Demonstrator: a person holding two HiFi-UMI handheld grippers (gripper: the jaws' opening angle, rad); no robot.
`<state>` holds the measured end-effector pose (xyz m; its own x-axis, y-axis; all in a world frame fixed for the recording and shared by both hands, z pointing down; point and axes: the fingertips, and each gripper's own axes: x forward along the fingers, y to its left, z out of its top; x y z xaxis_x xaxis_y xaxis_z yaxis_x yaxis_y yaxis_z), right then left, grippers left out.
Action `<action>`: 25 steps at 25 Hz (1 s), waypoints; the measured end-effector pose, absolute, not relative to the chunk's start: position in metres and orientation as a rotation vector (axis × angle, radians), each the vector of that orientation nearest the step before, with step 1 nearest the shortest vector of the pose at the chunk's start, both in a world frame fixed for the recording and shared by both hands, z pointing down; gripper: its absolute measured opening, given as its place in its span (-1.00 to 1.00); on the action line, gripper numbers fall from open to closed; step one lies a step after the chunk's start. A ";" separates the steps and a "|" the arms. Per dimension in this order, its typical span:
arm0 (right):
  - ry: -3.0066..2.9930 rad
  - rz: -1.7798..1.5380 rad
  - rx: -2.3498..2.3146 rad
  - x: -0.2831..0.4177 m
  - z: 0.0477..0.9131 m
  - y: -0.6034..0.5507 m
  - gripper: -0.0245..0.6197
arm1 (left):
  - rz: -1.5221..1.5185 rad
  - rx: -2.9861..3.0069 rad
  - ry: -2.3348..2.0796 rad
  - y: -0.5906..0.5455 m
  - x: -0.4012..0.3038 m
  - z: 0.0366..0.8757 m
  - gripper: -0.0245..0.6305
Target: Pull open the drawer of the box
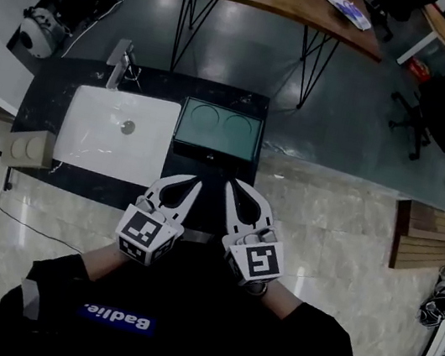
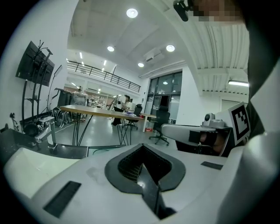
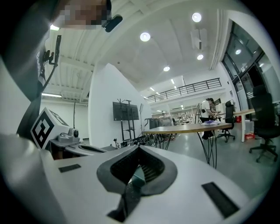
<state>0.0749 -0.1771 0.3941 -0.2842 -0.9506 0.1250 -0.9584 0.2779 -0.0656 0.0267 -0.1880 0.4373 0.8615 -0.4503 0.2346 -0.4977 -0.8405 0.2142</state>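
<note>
Held close against the person's dark top, the left claw (image 1: 194, 182) and the right claw (image 1: 233, 183) sit side by side at the near edge of the dark worktop (image 1: 212, 94). Both are pinched shut with nothing between the tips, as each gripper view confirms.

Beyond them, from the left, stand one small beige box (image 1: 28, 149) at the worktop's end, one white sink (image 1: 92, 141) with one tap (image 1: 122, 61), and one dark-green unit (image 1: 218, 129) marked with two rings. The beige box looks the likeliest candidate for the task and lies well apart from both claws. No drawer front or handle can be made out from above.

A box this small is probably light and may slide when its drawer is tugged. One claw would do well to brace the body while the other opens, takes the drawer's pull or lip and draws straight out, since a stiff drawer binds if pulled askew.
</note>
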 end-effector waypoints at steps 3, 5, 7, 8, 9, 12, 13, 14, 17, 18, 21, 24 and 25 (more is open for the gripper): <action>-2.485 0.228 1.805 0.083 0.396 -0.182 -0.92 | 0.267 2.741 -0.756 -0.192 0.034 0.443 -0.92; -2.500 0.210 1.794 0.088 0.398 -0.184 -0.93 | 0.279 2.720 -0.781 -0.195 0.037 0.447 -0.92; -2.522 0.180 1.796 0.094 0.401 -0.187 -0.93 | 0.286 2.700 -0.805 -0.198 0.040 0.450 -0.92; -2.529 0.177 1.792 0.097 0.402 -0.188 -0.93 | 0.288 2.694 -0.815 -0.199 0.041 0.451 -0.92; -2.534 0.178 1.783 0.098 0.403 -0.189 -0.92 | 0.291 2.687 -0.825 -0.200 0.042 0.452 -0.92; -2.548 0.177 1.756 0.101 0.405 -0.194 -0.92 | 0.310 2.666 -0.848 -0.204 0.045 0.458 -0.92; -2.552 0.177 1.749 0.101 0.405 -0.196 -0.92 | 0.318 2.658 -0.850 -0.206 0.046 0.460 -0.92; -2.556 0.179 1.744 0.102 0.405 -0.197 -0.92 | 0.324 2.650 -0.853 -0.207 0.047 0.462 -0.92; -2.560 0.194 1.725 0.104 0.408 -0.201 -0.93 | 0.335 2.627 -0.863 -0.211 0.049 0.468 -0.92; -2.560 0.205 1.717 0.104 0.409 -0.202 -0.93 | 0.341 2.620 -0.866 -0.212 0.050 0.471 -0.92; -2.560 0.226 1.700 0.104 0.412 -0.207 -0.93 | 0.371 2.598 -0.874 -0.217 0.052 0.482 -0.92; -2.561 0.227 1.691 0.105 0.414 -0.211 -0.92 | 0.412 2.585 -0.878 -0.222 0.055 0.494 -0.92; -2.557 0.240 1.682 0.104 0.414 -0.213 -0.92 | 0.424 2.582 -0.878 -0.223 0.056 0.498 -0.92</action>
<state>0.1037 -0.2127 0.4145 -0.3979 -0.9059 0.1452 -0.9171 0.3882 -0.0911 0.0559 -0.2233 0.4977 0.7594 -0.5166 0.3956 -0.6311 -0.7328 0.2545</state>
